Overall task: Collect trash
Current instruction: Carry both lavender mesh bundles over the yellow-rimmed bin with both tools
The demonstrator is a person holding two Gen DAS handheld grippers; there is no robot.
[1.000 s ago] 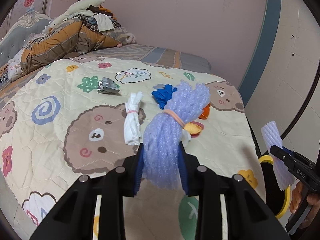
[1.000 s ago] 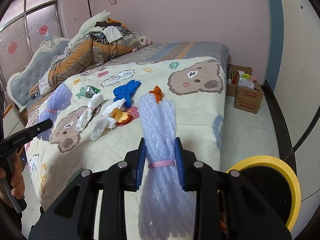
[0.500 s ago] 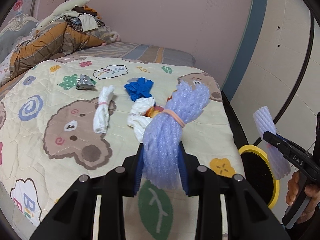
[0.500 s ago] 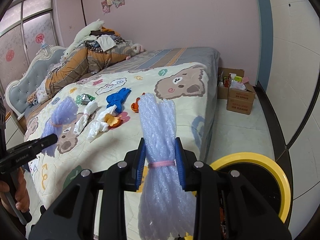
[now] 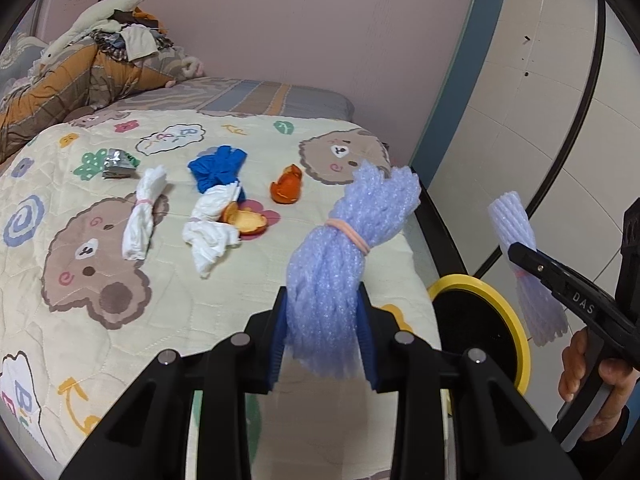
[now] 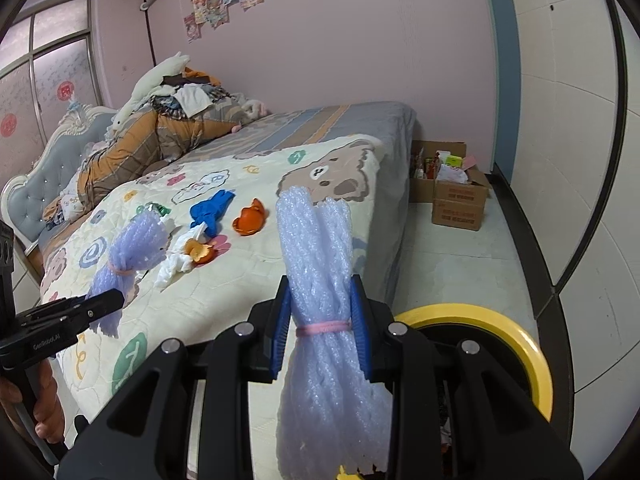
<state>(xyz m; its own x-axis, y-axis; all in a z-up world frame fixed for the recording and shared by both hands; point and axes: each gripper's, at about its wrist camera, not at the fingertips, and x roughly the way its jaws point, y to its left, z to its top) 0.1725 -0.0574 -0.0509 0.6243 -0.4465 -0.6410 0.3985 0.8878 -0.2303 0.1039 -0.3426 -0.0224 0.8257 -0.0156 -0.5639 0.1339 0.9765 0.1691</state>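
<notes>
My left gripper (image 5: 324, 336) is shut on a lavender foam-net bundle (image 5: 344, 256) tied with a pink band, held over the bed's near corner. The right gripper (image 6: 320, 328) is shut on a paler foam-net bundle (image 6: 316, 256), also banded, just left of a yellow-rimmed black bin (image 6: 480, 312). That bin (image 5: 464, 282) stands on the floor beside the bed, between both grippers. On the quilt lie a blue glove (image 5: 218, 168), orange peels (image 5: 286, 190), crumpled white tissue (image 5: 208, 236), a tied white tissue roll (image 5: 142, 220) and a foil wrapper (image 5: 116, 164).
A heap of clothes and bedding (image 6: 168, 128) fills the head of the bed. Cardboard boxes (image 6: 456, 200) sit on the tiled floor by the pink wall. A curved white wall (image 6: 580, 160) closes the right side. A hand (image 5: 592, 364) grips the right tool.
Both grippers have travelled sideways off the middle of the bed toward its corner, each keeping its bundle. The yellow-rimmed bin has come closer and more fully into both views.
</notes>
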